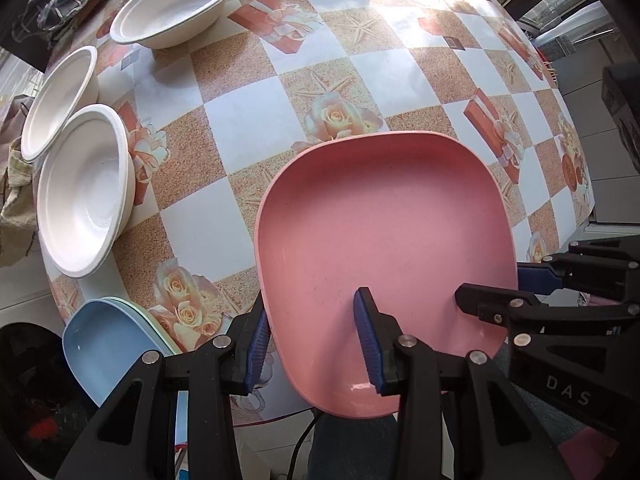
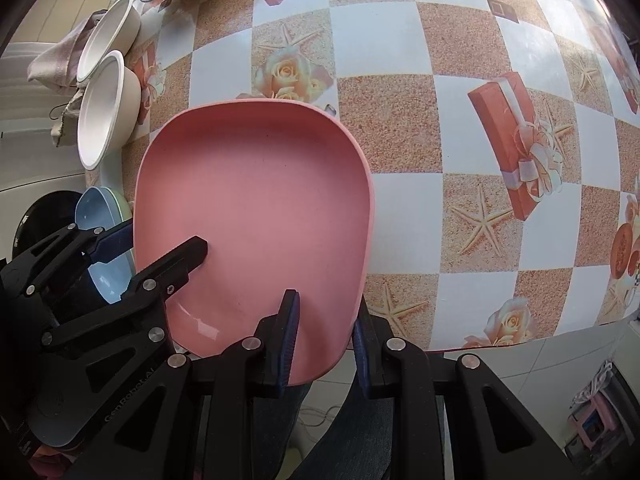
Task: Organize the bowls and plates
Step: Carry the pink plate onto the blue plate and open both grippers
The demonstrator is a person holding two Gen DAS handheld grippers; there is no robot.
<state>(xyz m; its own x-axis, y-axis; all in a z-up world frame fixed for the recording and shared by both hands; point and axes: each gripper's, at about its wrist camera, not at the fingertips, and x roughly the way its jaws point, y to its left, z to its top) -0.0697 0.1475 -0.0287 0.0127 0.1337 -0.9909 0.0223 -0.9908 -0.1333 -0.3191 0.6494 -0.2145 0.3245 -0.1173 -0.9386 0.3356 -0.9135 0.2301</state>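
A pink plate (image 1: 384,248) lies at the table's near edge, partly over it; it also shows in the right wrist view (image 2: 252,208). My left gripper (image 1: 312,344) straddles its near left rim, jaws apart, one finger inside and one outside. My right gripper (image 2: 326,340) straddles its near right rim the same way, jaws apart. Each gripper shows in the other's view: the right gripper (image 1: 520,292) and the left gripper (image 2: 156,248). Three white bowls (image 1: 84,192) (image 1: 60,100) (image 1: 176,4) stand at the left. A blue plate (image 1: 104,348) lies on a stack at the near left corner.
The table (image 1: 248,120) has a checkered cloth with roses and gift boxes. Crumpled cloths (image 1: 16,200) hang off its left edge beside the bowls. The table's right edge (image 1: 588,200) drops to a tiled floor. A cable (image 1: 300,436) hangs below the near edge.
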